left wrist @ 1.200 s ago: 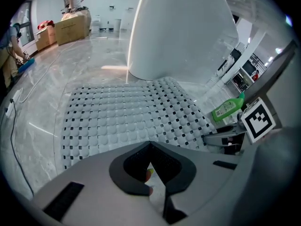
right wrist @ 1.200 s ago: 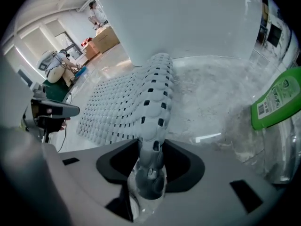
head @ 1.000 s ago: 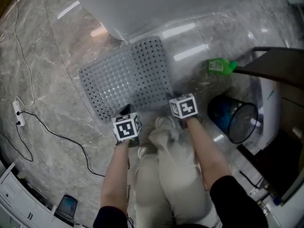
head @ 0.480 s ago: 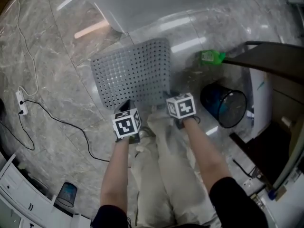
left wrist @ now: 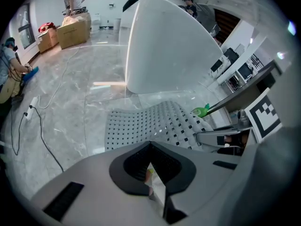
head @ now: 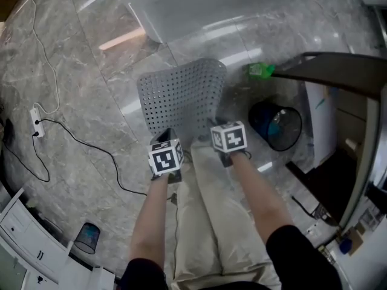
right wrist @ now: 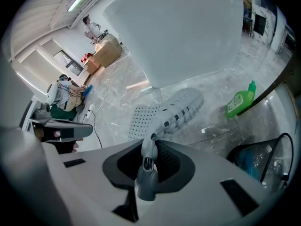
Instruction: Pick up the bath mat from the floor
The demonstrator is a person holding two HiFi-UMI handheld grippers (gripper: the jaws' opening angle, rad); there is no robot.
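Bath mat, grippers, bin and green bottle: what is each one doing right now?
Bath mat: near edge lifted, bent and sagging.
Left gripper: shut on the bath mat's edge.
Right gripper: jaws just closed tighter, shut on the bath mat's edge.
Bin: upright, open top.
Green bottle: on the floor, untouched.

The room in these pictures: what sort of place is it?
Probably a bathroom corner staged in a workspace: white tub-like fixture, perforated grey bath mat, green bottle, marble floor, cardboard boxes beyond.
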